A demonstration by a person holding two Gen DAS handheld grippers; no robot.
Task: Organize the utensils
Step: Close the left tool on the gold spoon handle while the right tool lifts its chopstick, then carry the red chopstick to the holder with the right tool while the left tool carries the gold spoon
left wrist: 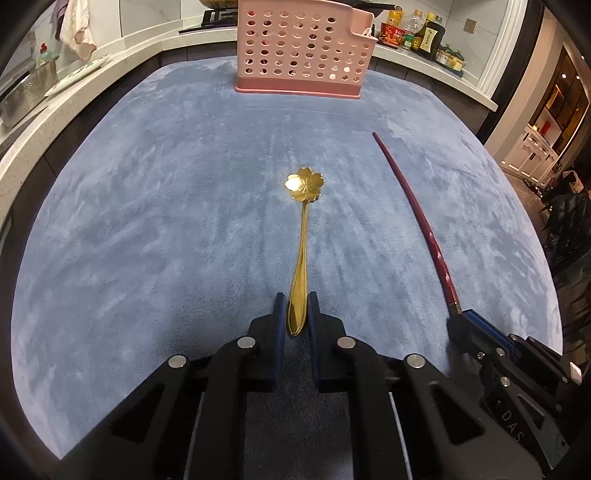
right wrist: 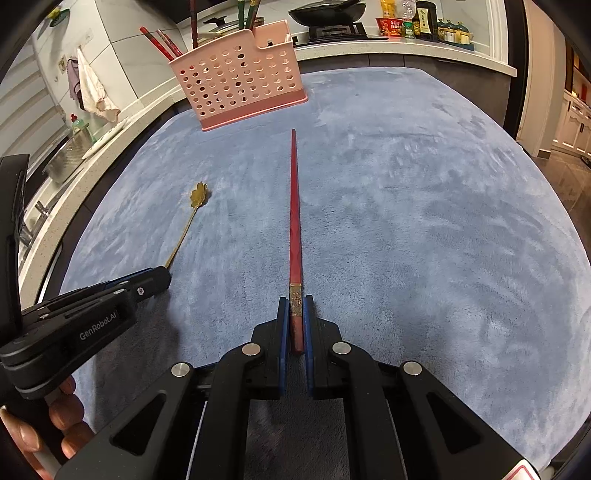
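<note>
My left gripper is shut on the handle end of a gold spoon with a flower-shaped bowl, which points away over the blue cloth. My right gripper is shut on the thick end of a red chopstick, tip pointing toward the pink perforated utensil holder. The holder stands at the cloth's far edge and holds several chopsticks. The right gripper with the chopstick shows in the left view; the left gripper and spoon show in the right view.
A white counter curves round the cloth's far side. On it are a metal pot, a hanging cloth, bottles and jars, and a wok on a stove. A room opens at right.
</note>
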